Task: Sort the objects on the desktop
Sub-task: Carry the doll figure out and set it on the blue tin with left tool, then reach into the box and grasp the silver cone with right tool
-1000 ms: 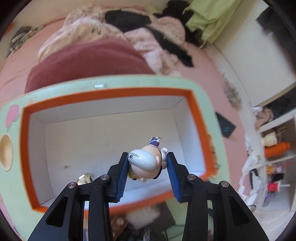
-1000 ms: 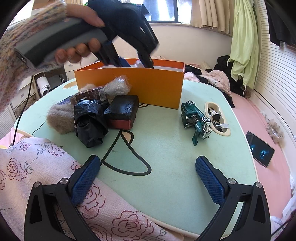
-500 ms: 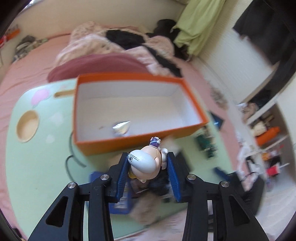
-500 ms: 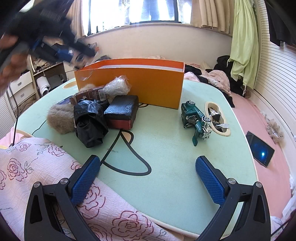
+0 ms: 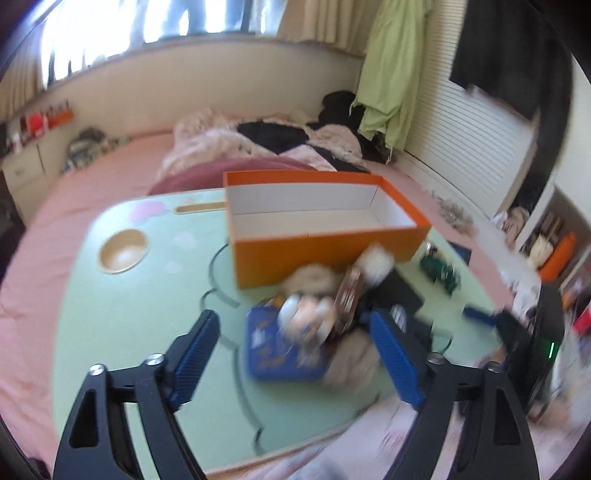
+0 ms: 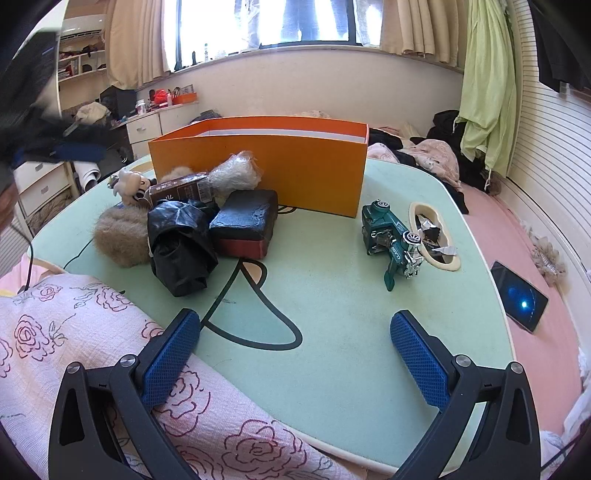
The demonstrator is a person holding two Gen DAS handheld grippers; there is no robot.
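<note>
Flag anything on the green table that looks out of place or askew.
The small round-headed figurine lies tumbled on the clutter pile outside the orange cardboard box, beyond the left gripper, whose jaws are opening. The green toy car lies tipped over.

Daylight pours through a wide window (image 6: 295,22) at twelve o'clock, flanked by beige curtains (image 6: 136,40). A green garment (image 6: 487,85) hangs at two o'clock beside a white slatted wall (image 6: 554,155). White drawers (image 6: 40,184) stand at nine o'clock; pink bedding (image 5: 92,184) surrounds the mint-green bench (image 6: 332,295).

surface: green table (image 6: 332,295) | on it: orange box (image 6: 295,162), toy truck (image 6: 388,236), black bag (image 6: 181,243)
</note>
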